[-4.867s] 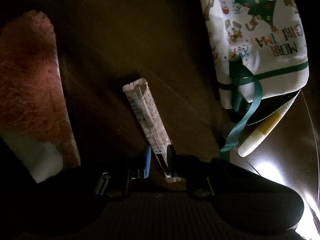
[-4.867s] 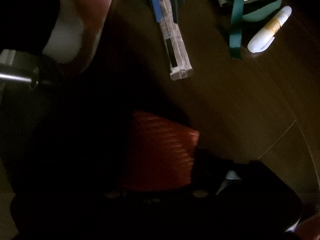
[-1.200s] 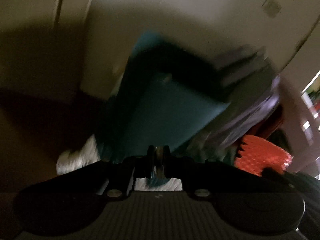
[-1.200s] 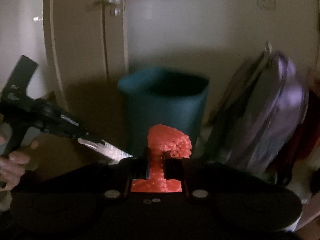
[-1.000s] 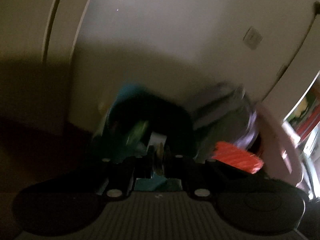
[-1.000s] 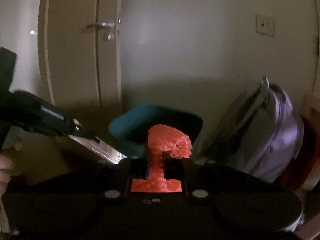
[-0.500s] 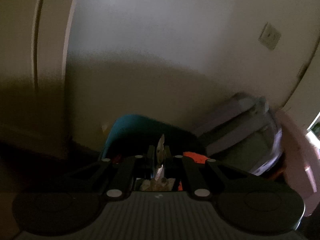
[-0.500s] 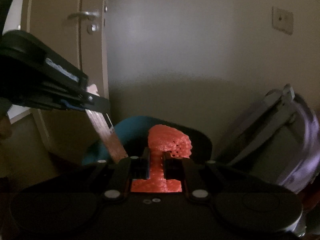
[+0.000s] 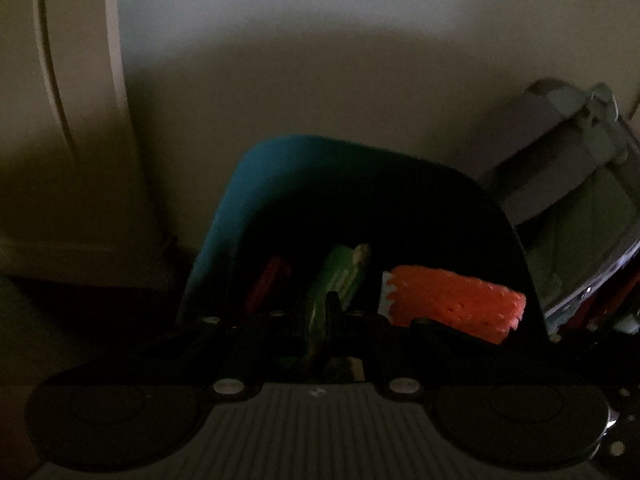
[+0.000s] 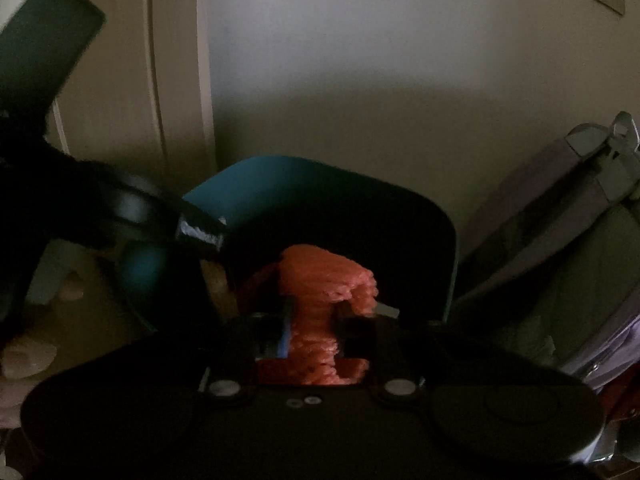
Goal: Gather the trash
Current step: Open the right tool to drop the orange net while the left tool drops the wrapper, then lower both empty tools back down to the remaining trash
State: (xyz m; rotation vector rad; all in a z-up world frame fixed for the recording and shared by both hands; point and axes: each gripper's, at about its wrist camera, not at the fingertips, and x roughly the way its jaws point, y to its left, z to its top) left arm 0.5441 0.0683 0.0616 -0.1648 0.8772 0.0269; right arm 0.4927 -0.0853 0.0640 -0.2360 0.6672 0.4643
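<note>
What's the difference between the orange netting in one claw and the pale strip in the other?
The orange netting is bright and puffy, while the pale strip is dull, thin and flat. The netting bulges above the right claw, whose jaws have just been opening around it; the strip is pinched in the shut left claw. Both are held at the mouth of the blue bin.

bin [image 9: 224,216]: teal plastic, smooth, matt
mesh wrapper [image 10: 320,280]: orange foam netting, rough, dimpled
backpack [image 10: 560,240]: grey-lilac cloth, matt
door [image 10: 120,100]: painted, smooth; metal handle, glossy
gripper bodies: black plastic, matt
</note>
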